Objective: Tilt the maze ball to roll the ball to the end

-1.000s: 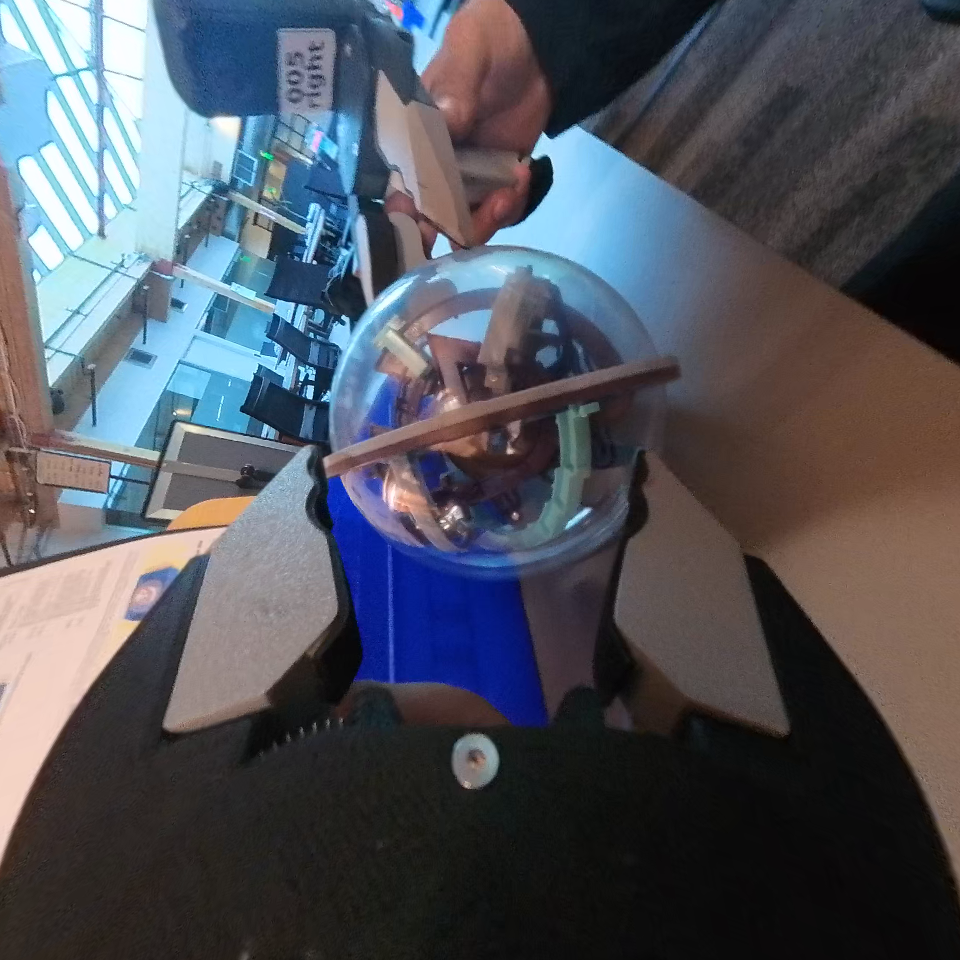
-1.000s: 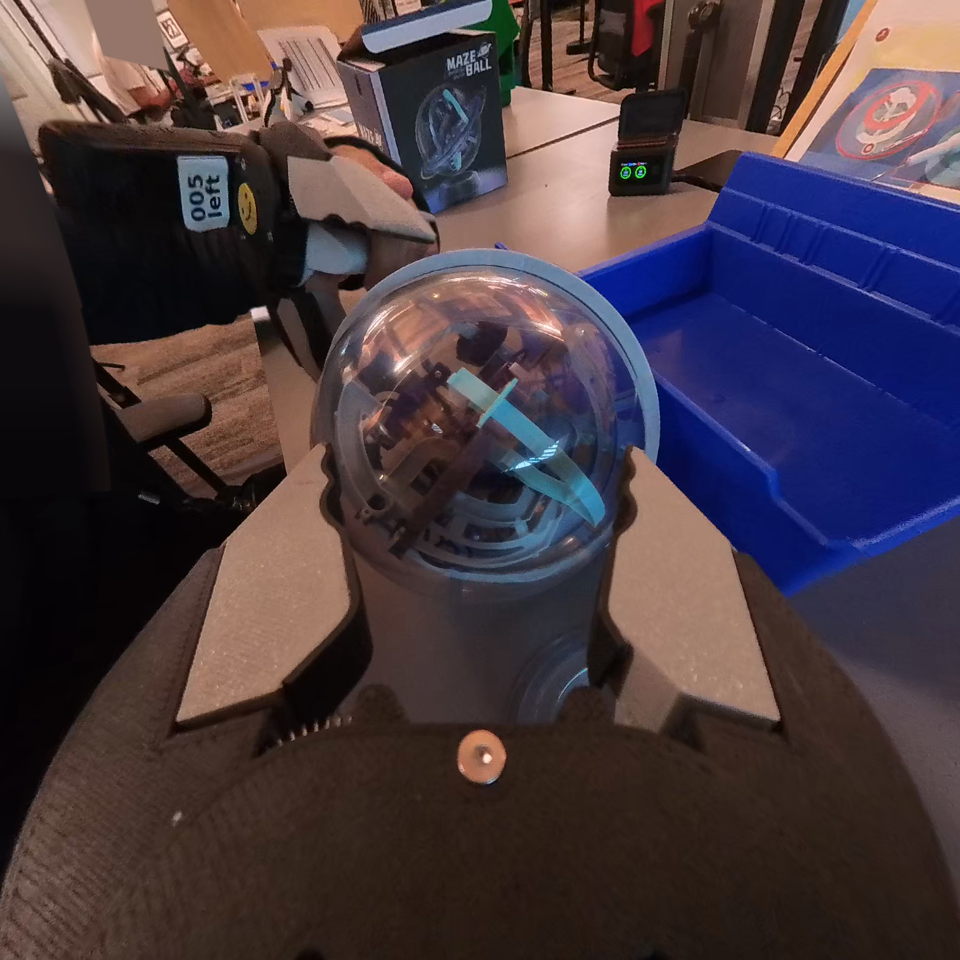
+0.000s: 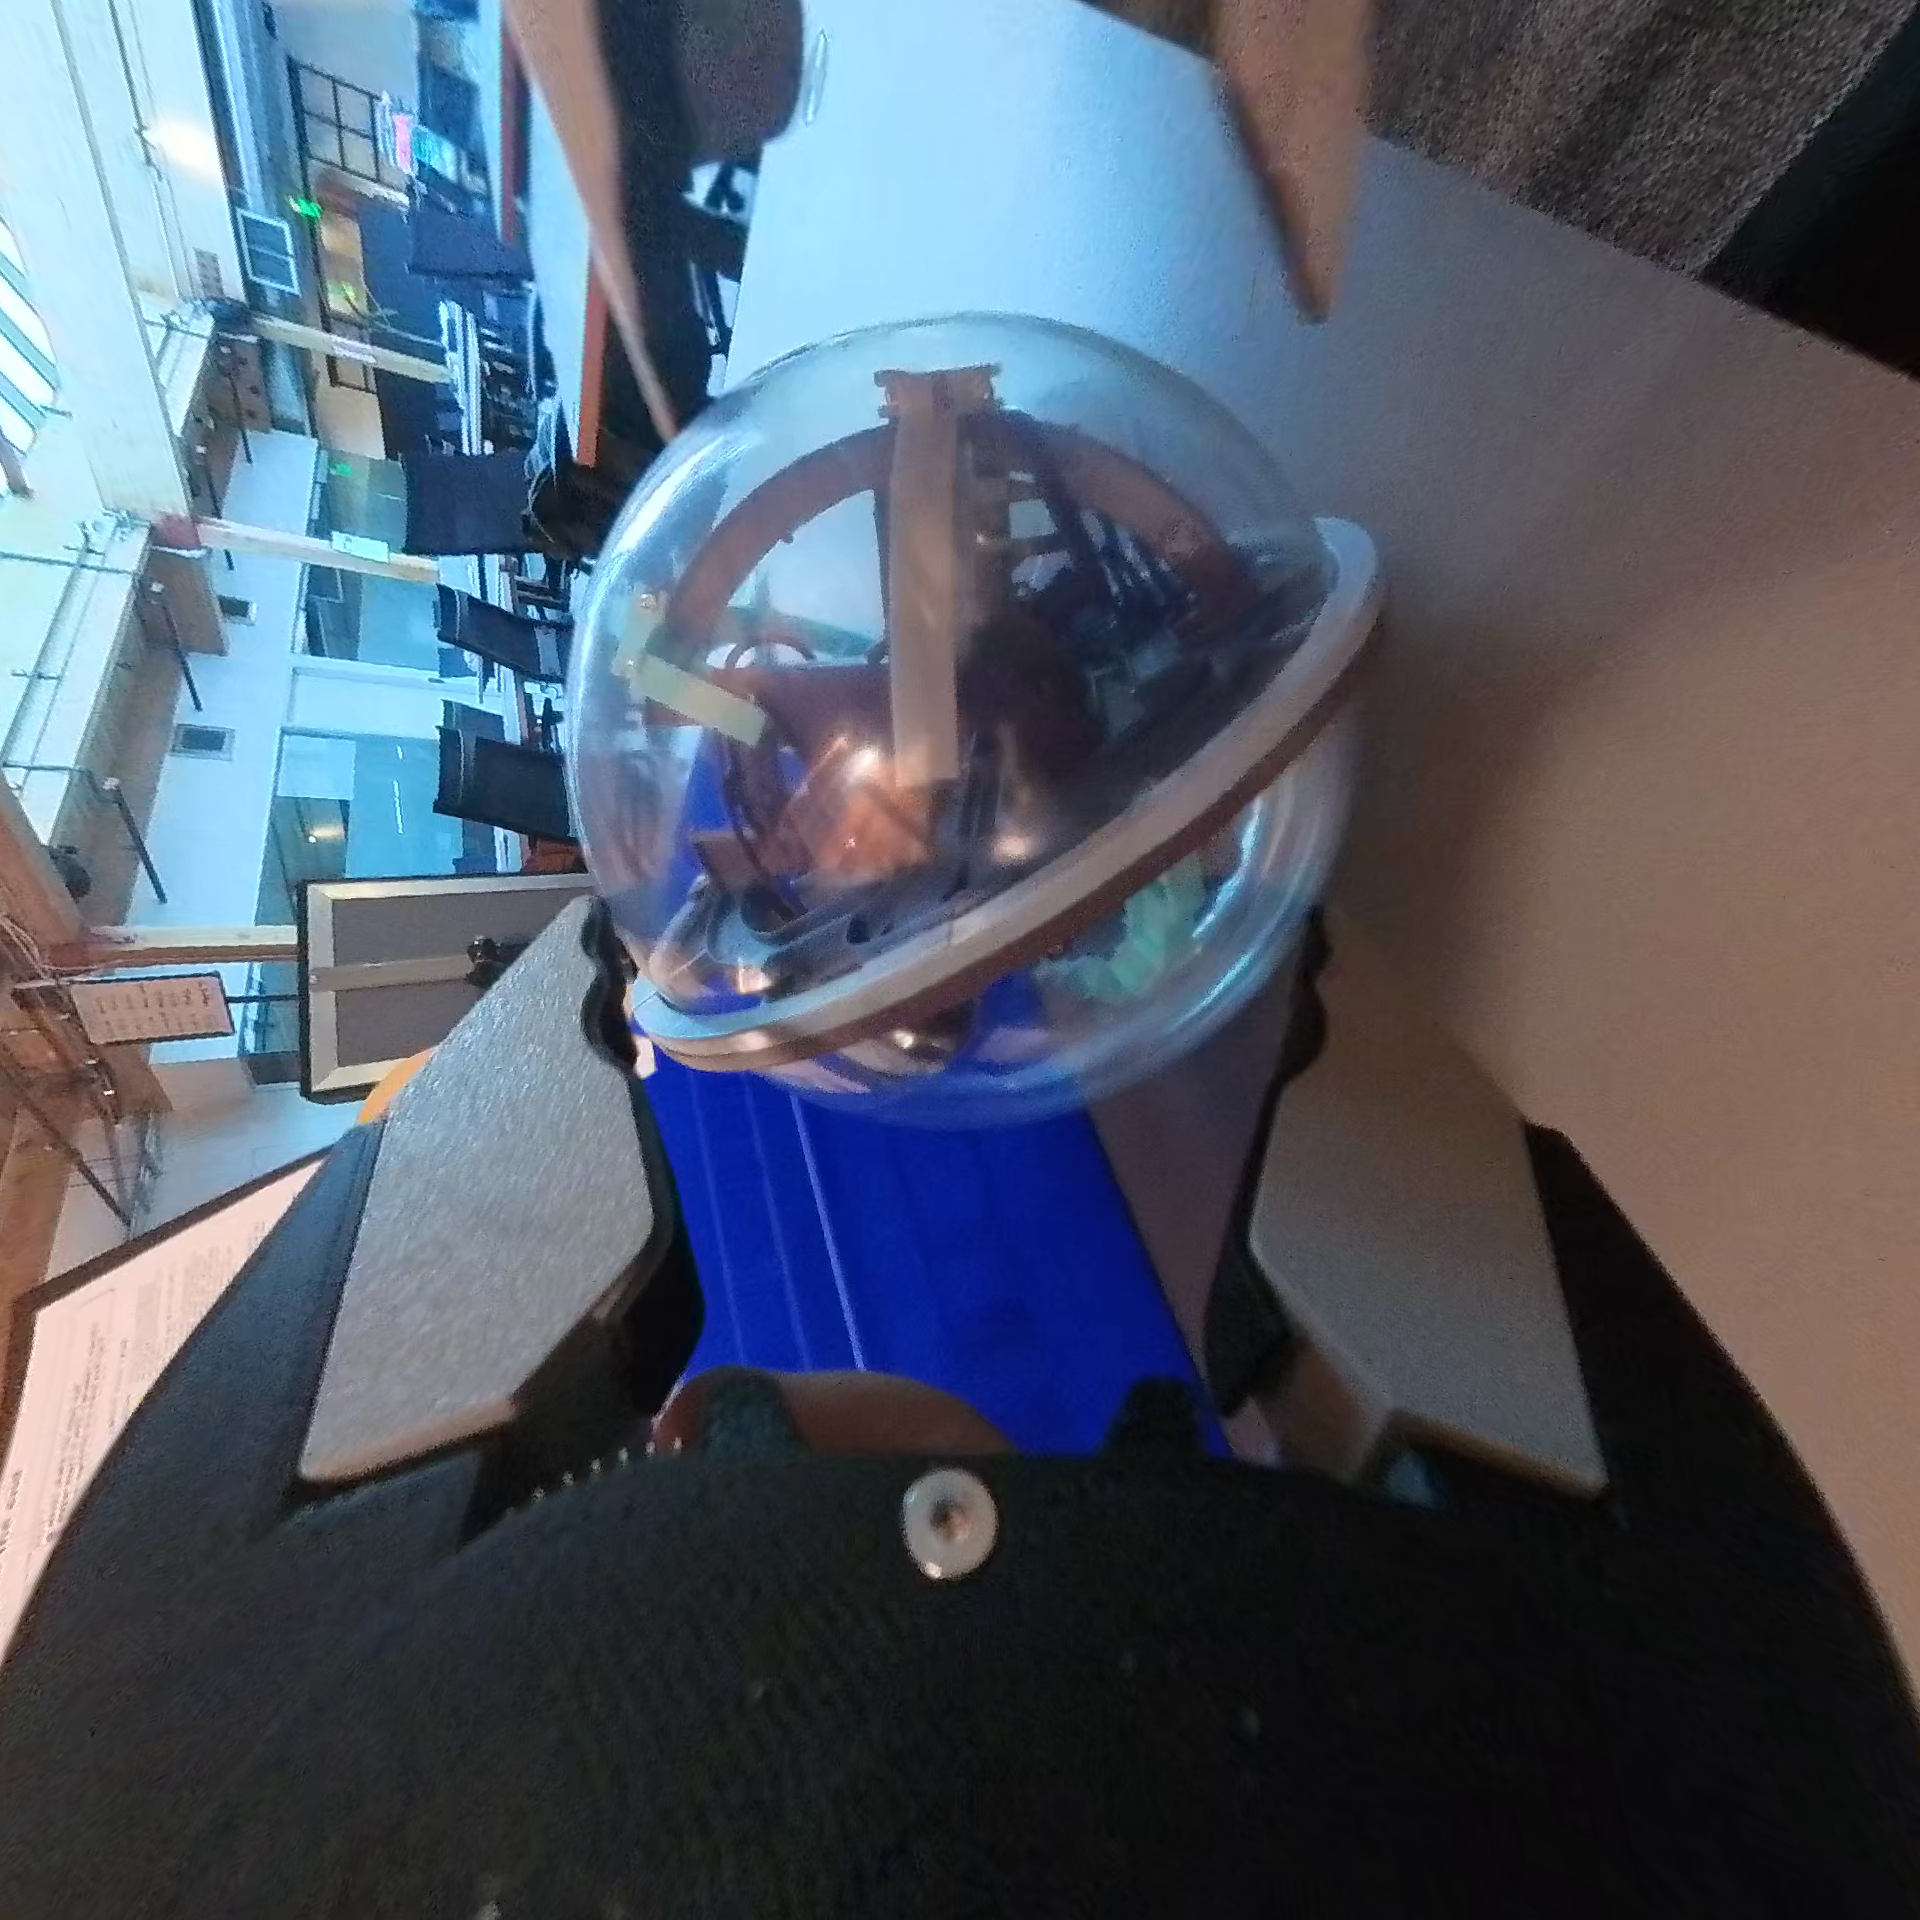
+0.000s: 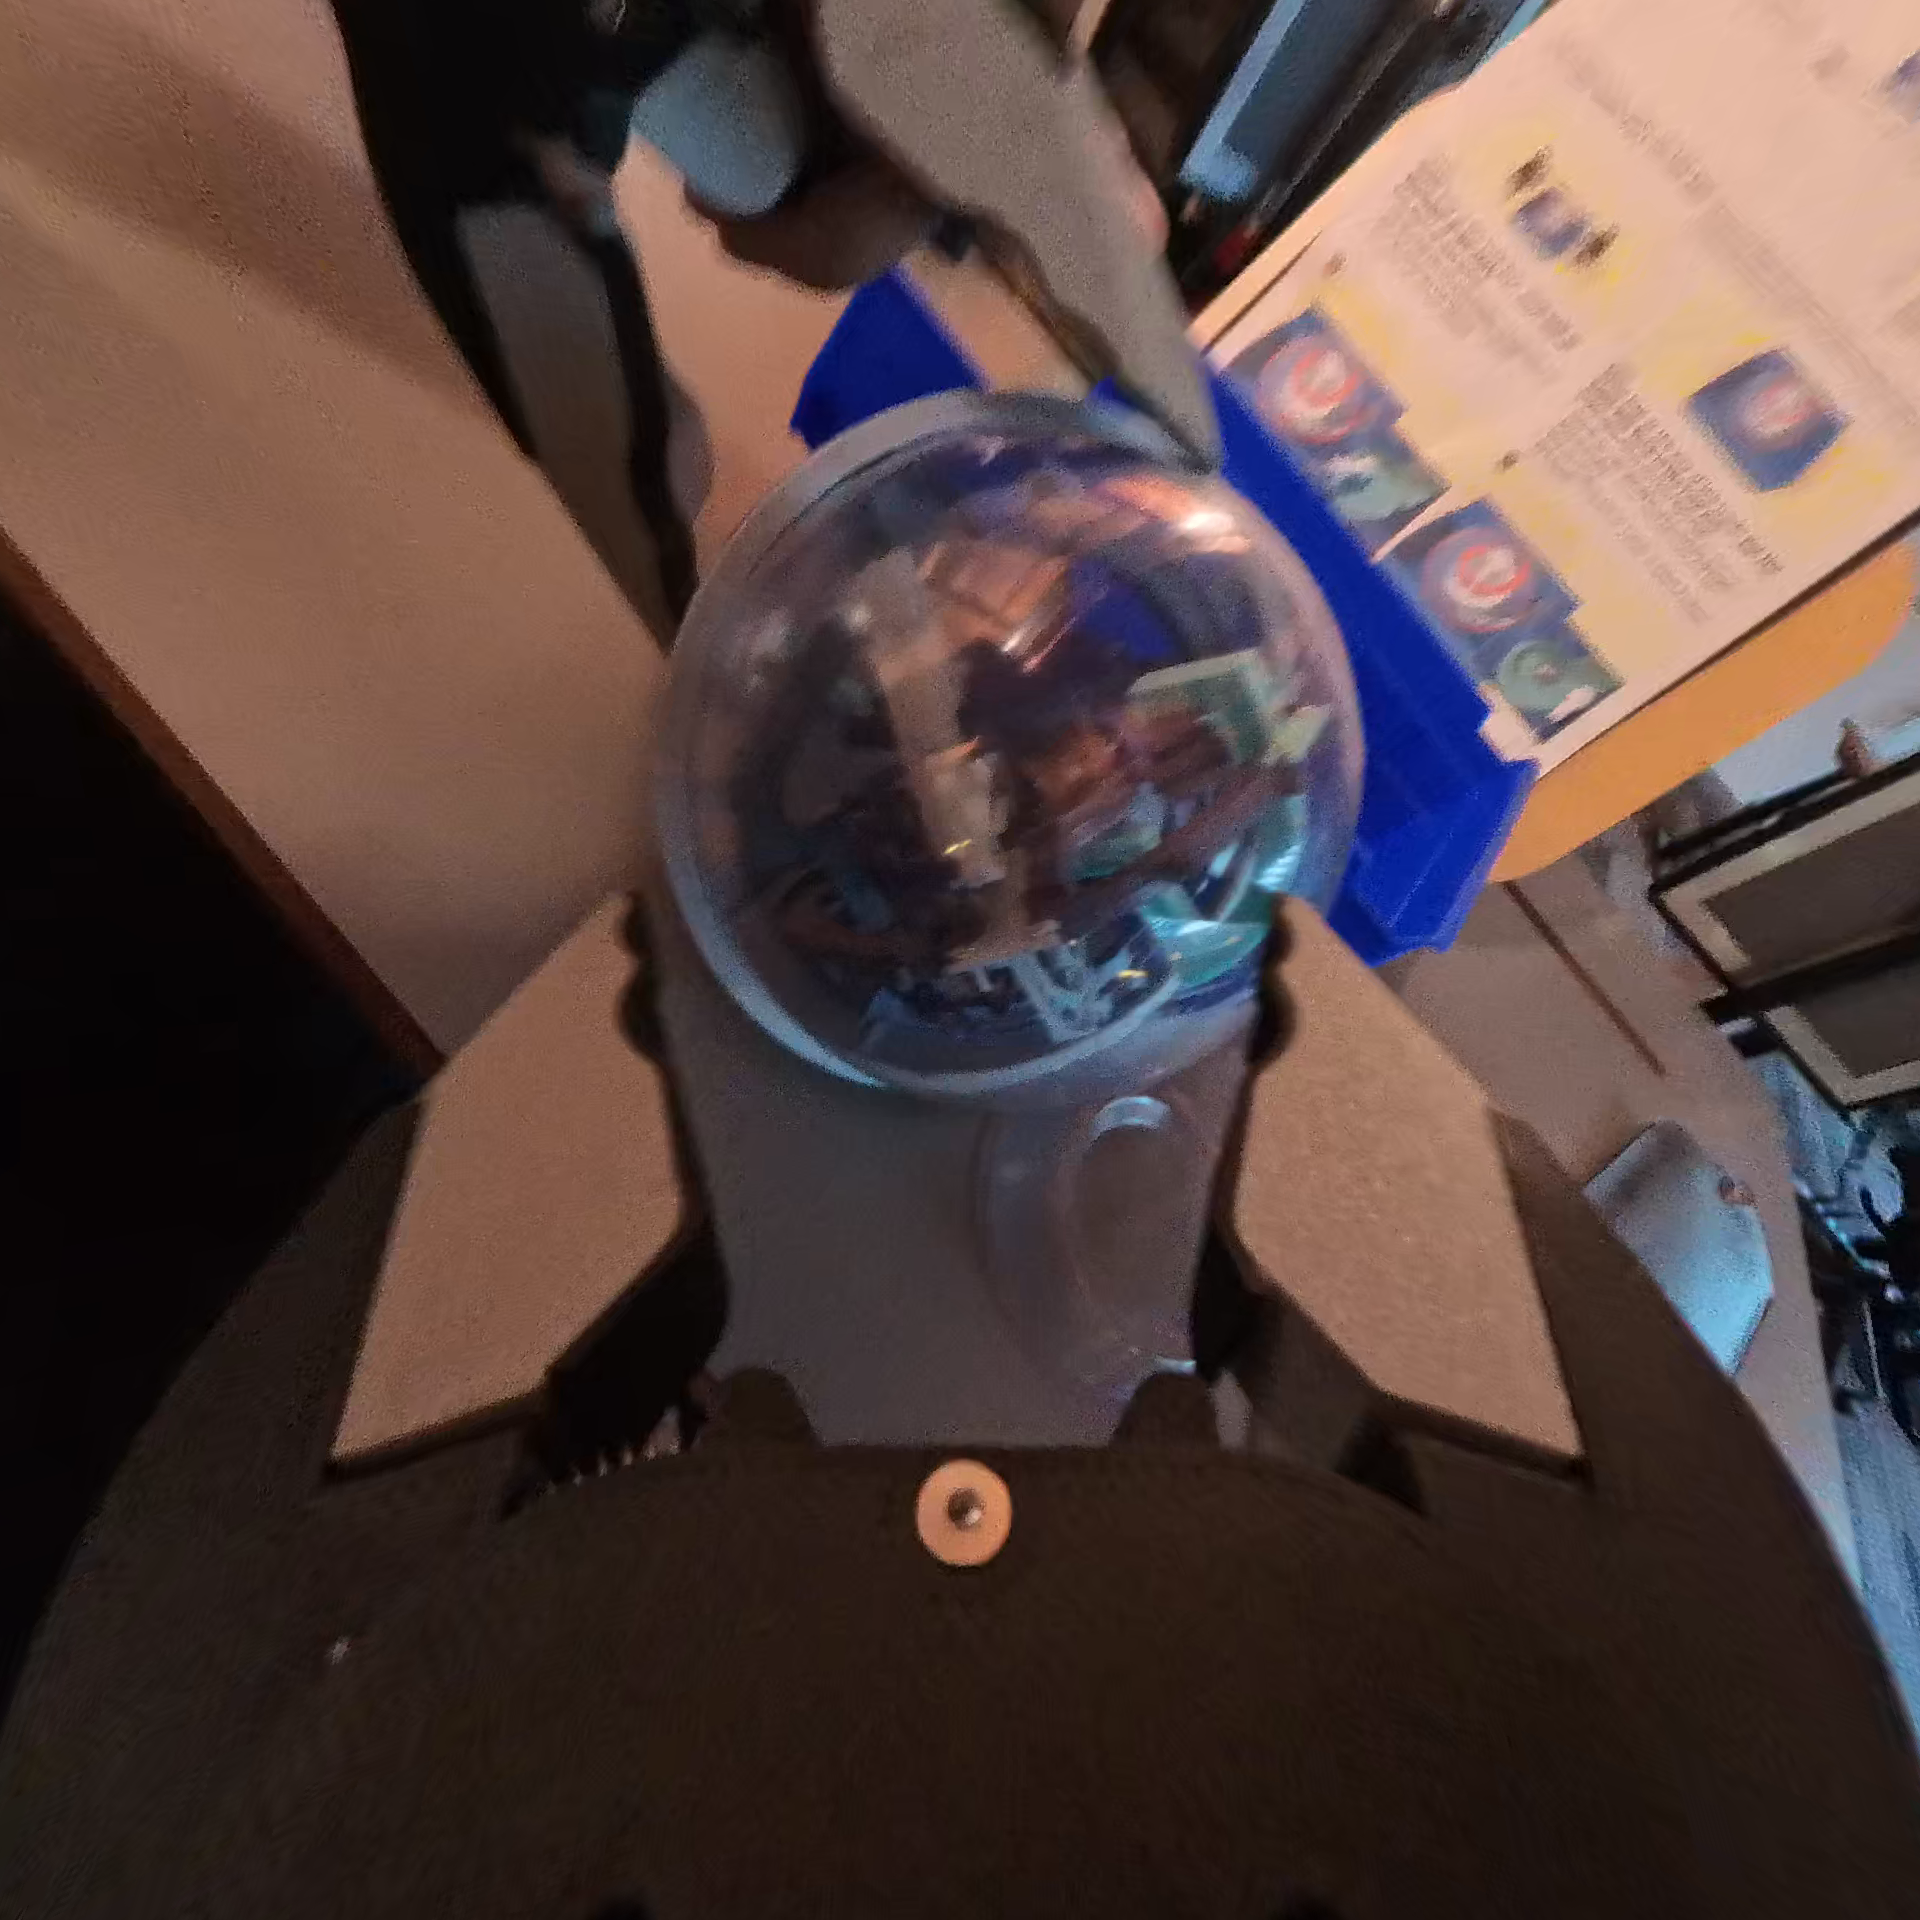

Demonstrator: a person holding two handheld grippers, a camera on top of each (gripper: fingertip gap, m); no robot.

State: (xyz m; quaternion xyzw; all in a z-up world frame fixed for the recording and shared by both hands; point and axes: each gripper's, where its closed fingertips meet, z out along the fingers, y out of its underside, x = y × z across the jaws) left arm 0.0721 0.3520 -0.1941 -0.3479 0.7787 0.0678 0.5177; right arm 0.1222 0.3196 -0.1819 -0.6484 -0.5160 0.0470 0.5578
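Note:
The maze ball (image 3: 977, 717) is a clear sphere with brown and green tracks inside and a flat ring around its middle. It is held in the air between both grippers. My left gripper (image 3: 961, 966) is shut on its near side, and the ring runs tilted across the sphere. My right gripper (image 4: 956, 935) is shut on the maze ball (image 4: 1008, 738) from the opposite side; this view is blurred by motion. The right gripper's tan fingers (image 3: 1288, 156) show beyond the ball at the top of the left view. I cannot pick out the small ball inside.
A blue bin (image 4: 1382, 644) stands on the table (image 4: 260, 520) behind the ball and also shows in the left wrist view (image 3: 935, 1247). A printed poster board (image 4: 1610, 364) leans beyond the bin. A clear round stand (image 4: 1060, 1195) lies under the ball.
Both grippers have rolled while holding the ball, so its ring now sits at a steeper tilt. The right wrist view has swung round and blurred. Both grips are unchanged.

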